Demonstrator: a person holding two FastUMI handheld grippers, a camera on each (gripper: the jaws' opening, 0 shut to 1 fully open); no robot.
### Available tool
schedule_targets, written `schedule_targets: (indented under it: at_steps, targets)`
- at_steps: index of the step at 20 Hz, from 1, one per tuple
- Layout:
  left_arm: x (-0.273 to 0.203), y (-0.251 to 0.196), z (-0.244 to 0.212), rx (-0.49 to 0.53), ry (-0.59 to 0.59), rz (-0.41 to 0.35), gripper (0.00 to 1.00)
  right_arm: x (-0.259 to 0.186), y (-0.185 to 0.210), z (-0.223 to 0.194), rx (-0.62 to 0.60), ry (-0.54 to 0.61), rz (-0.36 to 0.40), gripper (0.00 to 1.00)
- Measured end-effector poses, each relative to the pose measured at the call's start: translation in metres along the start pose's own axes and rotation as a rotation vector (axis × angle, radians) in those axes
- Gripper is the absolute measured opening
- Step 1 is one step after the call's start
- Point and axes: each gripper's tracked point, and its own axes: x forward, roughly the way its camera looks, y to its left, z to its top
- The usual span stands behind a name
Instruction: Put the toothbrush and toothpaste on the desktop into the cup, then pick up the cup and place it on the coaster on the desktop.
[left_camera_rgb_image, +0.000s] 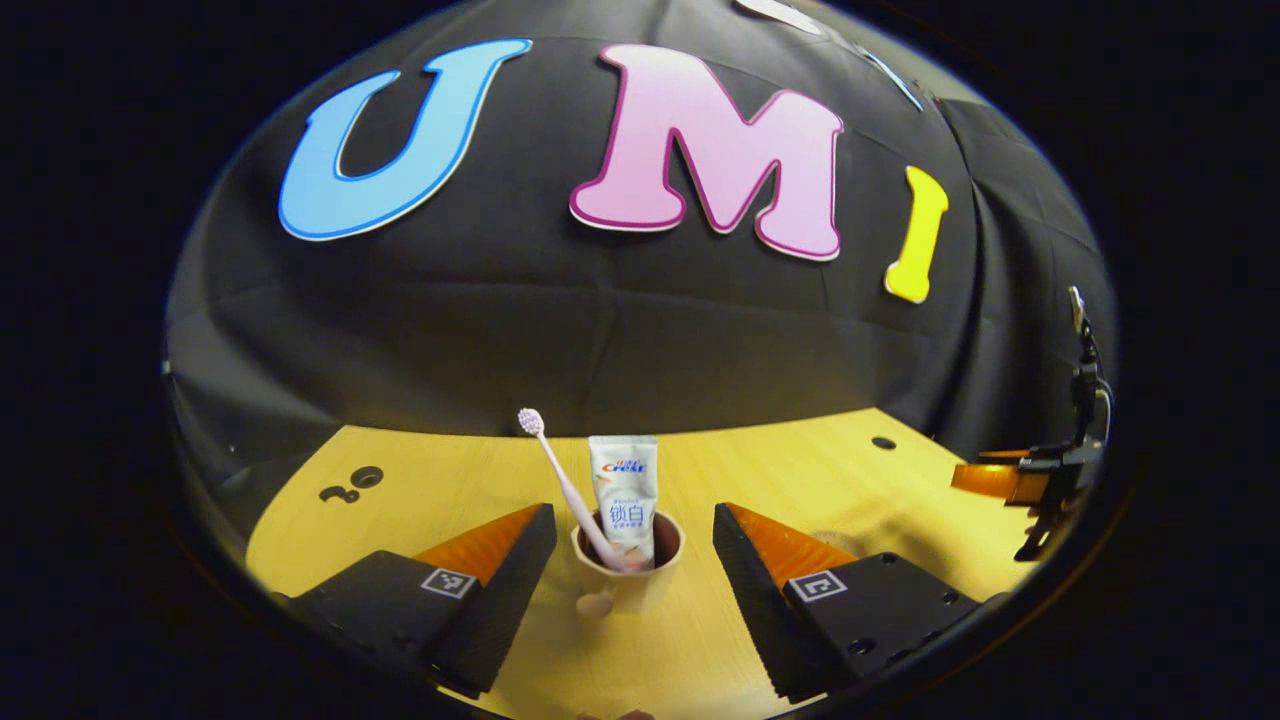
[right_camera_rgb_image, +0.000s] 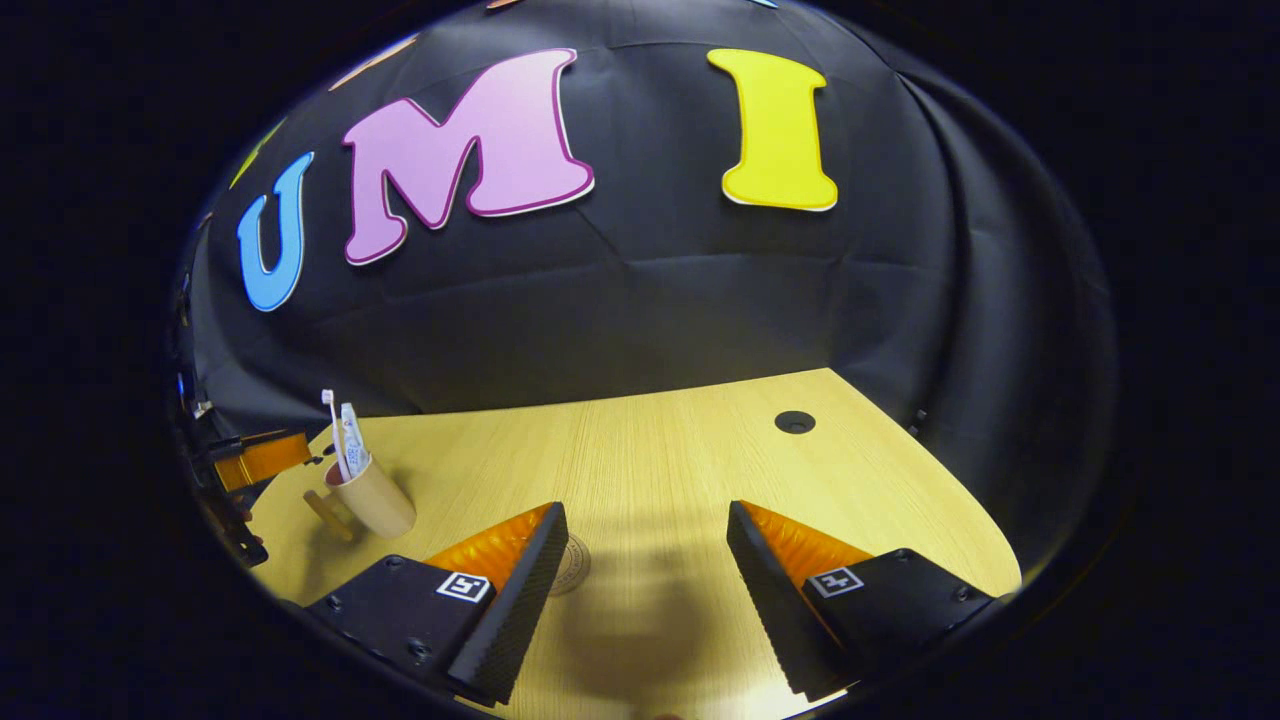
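Jaws of the left gripper (left_camera_rgb_image: 634, 560) gape around the cup (left_camera_rgb_image: 628, 570) holding toothbrush (left_camera_rgb_image: 563, 487) and toothpaste (left_camera_rgb_image: 624, 495); right gripper (right_camera_rgb_image: 645, 575) gapes empty by the coaster (right_camera_rgb_image: 572, 565). An off-centre squeeze could tip the top-heavy cup.

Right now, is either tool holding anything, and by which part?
Nothing is held. The left tool stands open around the cup without touching it; the right tool is open over the bare desktop.

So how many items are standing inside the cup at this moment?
2. A toothbrush leans toward the left side of the cup, head up, and a toothpaste tube stands upright beside it on the right. Anything smaller at the bottom would be hidden.
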Motion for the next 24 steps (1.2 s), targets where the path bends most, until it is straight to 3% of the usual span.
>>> schedule_targets:
  at_steps: [5,11,15,18,19,22,24]
  targets:
    - [-0.003,0.006,-0.023,0.011,0.198,-0.031,0.97,-0.004,-0.011,0.009,0.027,-0.009,-0.015,0.98]
    - [0.005,0.022,-0.067,0.108,0.462,-0.042,0.98,-0.008,-0.037,0.015,-0.011,-0.031,-0.057,0.98]
    - [0.018,0.017,-0.09,0.081,0.594,-0.087,0.98,-0.018,-0.058,0.001,-0.025,-0.006,-0.1,0.98]
    - [0.028,0.017,-0.111,0.089,0.685,-0.102,0.72,-0.029,-0.068,-0.022,-0.02,0.044,-0.118,0.98]
    - [0.03,0.017,-0.113,0.09,0.696,-0.101,0.68,-0.033,-0.073,-0.029,-0.012,0.057,-0.128,0.98]
    - [0.037,0.015,-0.115,0.069,0.715,-0.103,0.7,-0.041,-0.085,-0.047,0.008,0.102,-0.156,0.98]
    - [0.039,0.019,-0.118,0.084,0.743,-0.097,0.64,-0.04,-0.09,-0.048,0.017,0.107,-0.165,0.98]
